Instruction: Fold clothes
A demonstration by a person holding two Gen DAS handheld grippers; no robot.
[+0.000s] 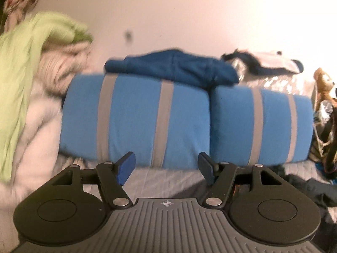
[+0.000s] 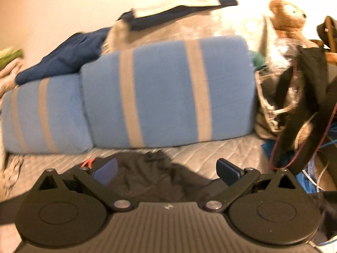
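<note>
Black garment [image 2: 155,172] lies crumpled on the quilted bed cover [image 2: 221,149], right under & between the right gripper [image 2: 166,171] fingers, i.e. at 12 o'clock from that gripper, v close; bunched w/ no clear long axis, maybe running 9-to-3 across the view, can't tell for sure. Small red tag or cord [image 2: 88,162] at its 10 o'clock edge, by the left pad. Right gripper spread wide, nothing pinched, cloth sits betw the pads but whether touching can't tell. Left gripper [image 1: 166,168] also spread, empty, only bare quilted cover ahead of it; a dark cloth edge [image 1: 311,189] shows at its 3 o'clock, prob same garment but not sure. So right hand is clearly the nearer one, left wd have to swing toward 3 o'clock. Beyond, at 12 for both: two blue pillows w/ grey stripes [image 2: 164,90] side by side, navy garment [image 1: 172,67] draped on top. Green & white clothes heap [image 1: 27,73] at 9–10 o'clock in left view, teddy bear [image 2: 288,16] at 1–2 in right view. Garment is unfolded as it lies; views blurred
</note>
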